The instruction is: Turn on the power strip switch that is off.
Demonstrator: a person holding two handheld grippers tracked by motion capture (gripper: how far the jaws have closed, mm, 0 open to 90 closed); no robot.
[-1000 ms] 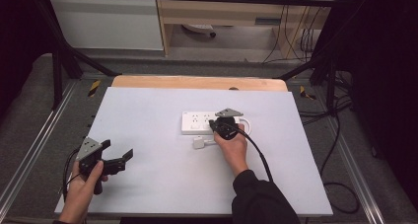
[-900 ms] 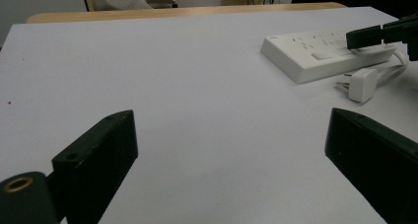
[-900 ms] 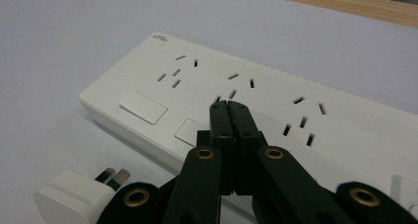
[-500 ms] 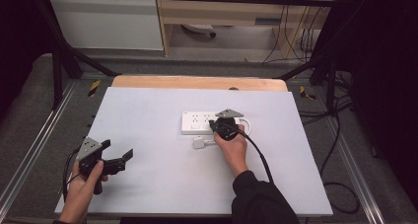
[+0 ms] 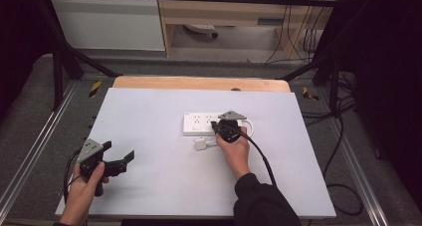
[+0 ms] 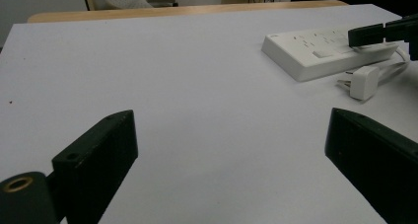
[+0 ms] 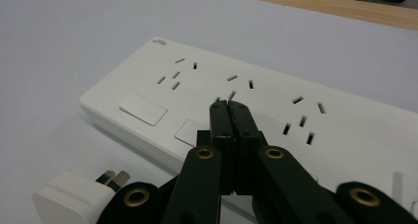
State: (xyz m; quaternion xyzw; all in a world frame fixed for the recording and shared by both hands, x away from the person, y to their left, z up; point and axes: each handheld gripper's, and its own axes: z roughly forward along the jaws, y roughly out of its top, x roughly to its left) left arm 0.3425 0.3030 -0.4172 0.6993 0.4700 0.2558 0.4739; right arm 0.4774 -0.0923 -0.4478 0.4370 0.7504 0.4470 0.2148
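**Two grippers, one over the power strip**

Your left gripper [image 5: 117,162], nearest you and well apart from the power strip [image 7: 256,110], has its jaws spread and empty. The white plug [image 7: 69,199] lies just in front of the strip. Your right gripper [image 7: 230,108], jaws pressed together, hovers over its sockets; pressing down could shove the strip, probably light, backward.

Tiny embossed mark on the white power strip [image 7: 276,110], too small to read
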